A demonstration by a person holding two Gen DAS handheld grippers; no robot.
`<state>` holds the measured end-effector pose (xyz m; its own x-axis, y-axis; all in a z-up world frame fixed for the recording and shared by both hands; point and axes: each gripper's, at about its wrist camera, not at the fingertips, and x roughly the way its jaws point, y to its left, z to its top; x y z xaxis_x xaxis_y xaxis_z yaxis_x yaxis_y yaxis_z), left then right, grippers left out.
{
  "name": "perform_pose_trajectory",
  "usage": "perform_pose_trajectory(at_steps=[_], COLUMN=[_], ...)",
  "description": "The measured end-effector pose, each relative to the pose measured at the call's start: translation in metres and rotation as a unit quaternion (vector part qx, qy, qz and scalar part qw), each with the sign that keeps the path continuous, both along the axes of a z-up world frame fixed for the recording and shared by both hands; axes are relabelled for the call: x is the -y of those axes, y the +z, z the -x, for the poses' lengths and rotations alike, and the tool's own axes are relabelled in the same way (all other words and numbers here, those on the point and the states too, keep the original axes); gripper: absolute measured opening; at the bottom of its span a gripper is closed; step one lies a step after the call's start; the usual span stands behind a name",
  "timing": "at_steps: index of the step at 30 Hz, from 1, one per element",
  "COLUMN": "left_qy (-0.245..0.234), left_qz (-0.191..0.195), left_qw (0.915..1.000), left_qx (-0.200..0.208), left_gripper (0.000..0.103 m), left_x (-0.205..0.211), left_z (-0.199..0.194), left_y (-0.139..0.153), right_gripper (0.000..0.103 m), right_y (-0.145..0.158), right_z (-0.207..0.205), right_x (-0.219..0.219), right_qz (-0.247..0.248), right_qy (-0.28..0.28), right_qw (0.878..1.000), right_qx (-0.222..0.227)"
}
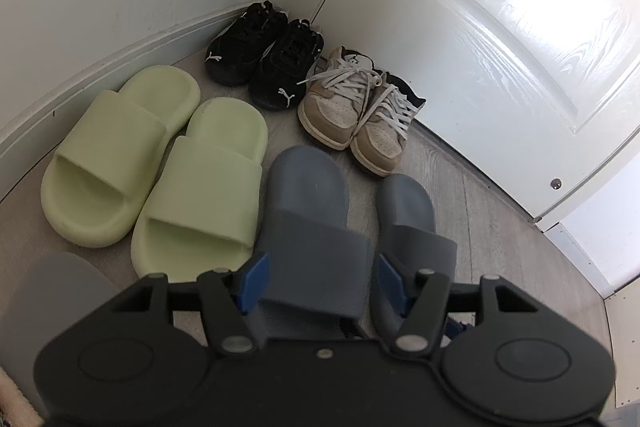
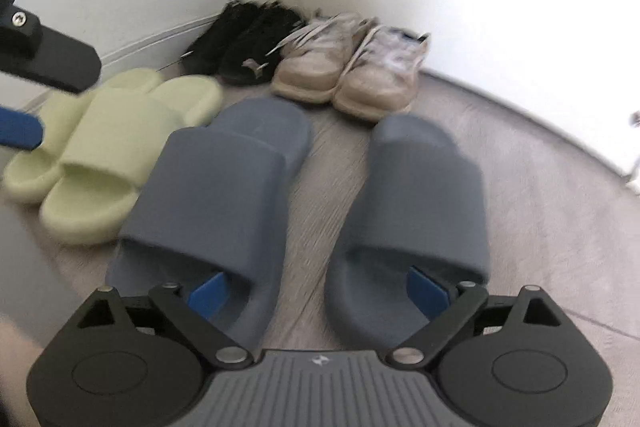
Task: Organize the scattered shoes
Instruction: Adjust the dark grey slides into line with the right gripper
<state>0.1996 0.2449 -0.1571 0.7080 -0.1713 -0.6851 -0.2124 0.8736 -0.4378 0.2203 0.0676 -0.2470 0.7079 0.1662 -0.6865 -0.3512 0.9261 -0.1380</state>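
A: Which step does the figure show?

B: Judged from the layout, the pairing of the grey-blue slides. My left hand-held gripper [image 1: 318,281] stands spread either side of the left grey-blue slide's [image 1: 310,223] strap, not closed on it; my right hand-held gripper [image 2: 318,285] is spread wide, one finger before each slide, holding nothing. The right grey-blue slide [image 2: 412,203] lies apart from its mate, a strip of floor [image 2: 316,187] between them.

A: And the next move?

B: If the pair is to match the others, closing that gap; the foam should slide easily.

A: The shoes themselves?

B: Largest first: green slides [image 1: 156,163], ahead-left, touching side by side; tan sneakers [image 1: 352,123], ahead by the door [image 1: 500,27], laces loose; black sneakers [image 1: 264,55], farthest ahead in the corner.
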Motion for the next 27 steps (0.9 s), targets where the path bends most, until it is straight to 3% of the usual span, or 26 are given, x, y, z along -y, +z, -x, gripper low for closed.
perform_pose_trajectory(at_steps=[8,14,17,22,27], left_qy=[0.005,0.008,0.008,0.007,0.003], left_qz=[0.018,0.023,0.020,0.019,0.021], left_qw=[0.9998,0.9997,0.9998,0.9998,0.9998], left_qx=[-0.004,-0.006,-0.005,-0.003,-0.002], left_gripper=[0.061,0.061,0.061,0.061,0.061], left_x=[-0.007,-0.008,-0.008,-0.006,-0.004], left_z=[-0.001,-0.001,-0.001,0.000,0.000], left_y=[-0.004,-0.005,-0.004,-0.004,-0.004], right_gripper=[0.095,0.096,0.095,0.095,0.097], right_y=[-0.002,-0.001,0.005,0.021,0.043], right_z=[-0.016,-0.017,-0.018,-0.014,-0.034], right_x=[-0.024,-0.030,-0.020,0.012,0.066], right_qz=[-0.007,-0.013,-0.045,-0.089,-0.105], right_qy=[-0.033,-0.015,0.011,0.008,-0.093], right_qw=[0.999,0.999,0.997,0.993,0.990], right_qx=[-0.019,-0.029,-0.054,-0.082,-0.020])
